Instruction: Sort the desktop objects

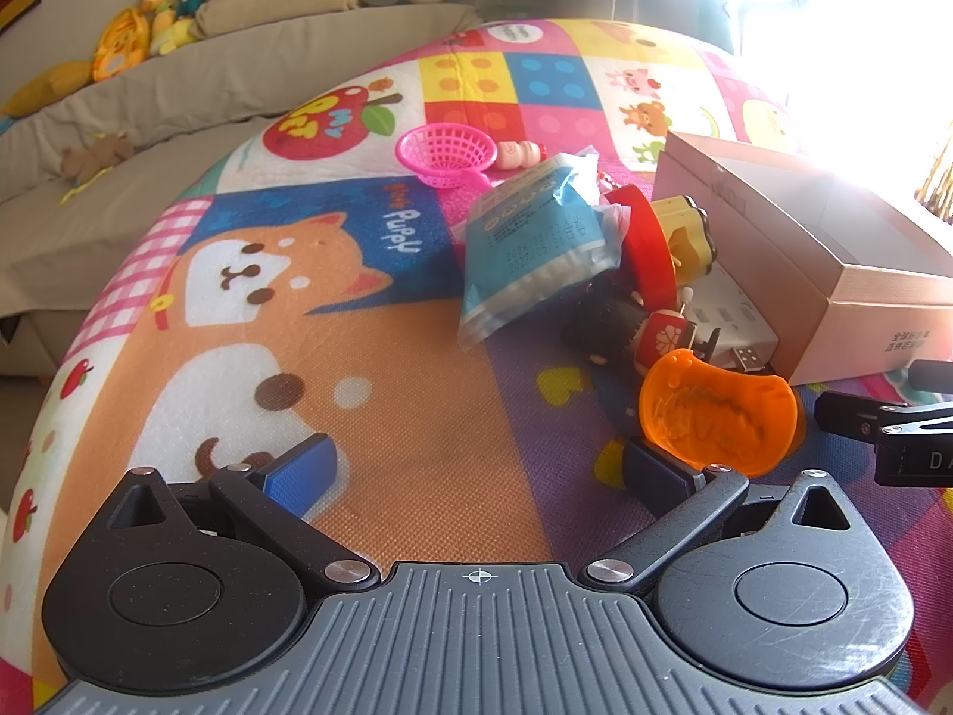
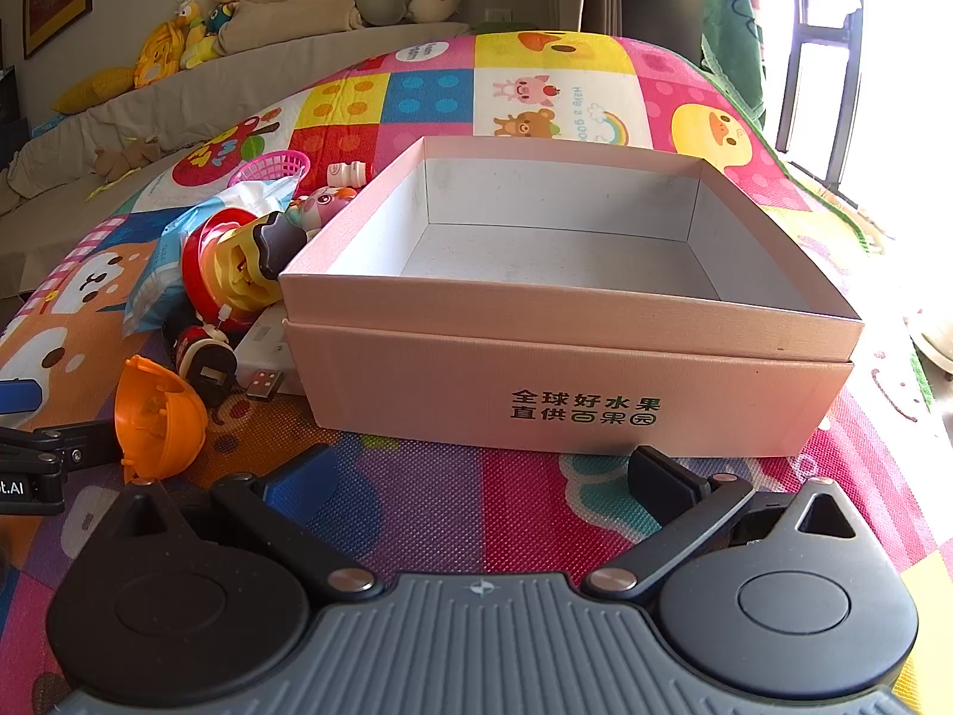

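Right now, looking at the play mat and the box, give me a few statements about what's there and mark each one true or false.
1. The pink box has nothing in it. True.
2. The left gripper is shut on the orange half-shell. False: its jaws stand wide open with nothing between them, and the shell lies on the mat by its right finger.
3. The pink mesh basket lies on the mat beyond the blue packet. True.
4. The right gripper holds a toy. False: it is open with nothing between its jaws, in front of the box.
5. The toy pile lies right of the box in the right wrist view. False: it lies to the left.
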`<state>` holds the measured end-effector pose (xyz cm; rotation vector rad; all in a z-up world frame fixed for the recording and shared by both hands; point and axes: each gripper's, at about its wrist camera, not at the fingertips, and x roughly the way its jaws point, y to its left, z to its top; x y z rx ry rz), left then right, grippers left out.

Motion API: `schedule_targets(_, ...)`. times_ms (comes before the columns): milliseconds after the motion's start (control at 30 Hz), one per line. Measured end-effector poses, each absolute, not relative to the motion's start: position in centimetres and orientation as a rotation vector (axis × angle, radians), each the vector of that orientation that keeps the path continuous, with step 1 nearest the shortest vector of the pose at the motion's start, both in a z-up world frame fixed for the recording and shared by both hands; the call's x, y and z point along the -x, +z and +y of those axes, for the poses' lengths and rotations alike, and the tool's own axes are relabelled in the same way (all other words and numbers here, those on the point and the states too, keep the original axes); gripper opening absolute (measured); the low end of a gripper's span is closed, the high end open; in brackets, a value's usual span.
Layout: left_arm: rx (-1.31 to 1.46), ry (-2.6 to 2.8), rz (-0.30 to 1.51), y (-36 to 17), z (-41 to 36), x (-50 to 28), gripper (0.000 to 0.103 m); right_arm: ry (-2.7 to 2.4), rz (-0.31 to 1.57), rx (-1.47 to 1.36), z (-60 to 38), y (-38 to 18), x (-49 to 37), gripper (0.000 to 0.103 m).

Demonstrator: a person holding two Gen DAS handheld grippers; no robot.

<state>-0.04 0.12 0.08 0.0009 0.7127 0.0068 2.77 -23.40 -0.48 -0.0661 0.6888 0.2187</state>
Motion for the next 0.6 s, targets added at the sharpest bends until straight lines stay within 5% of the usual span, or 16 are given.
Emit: schedule_targets(600,-0.012,-0.001,0.735,0.18,0.29,-0.26,0.103,0.245,0.734,0.066,-23.56,-0.33,-1.94,0.103)
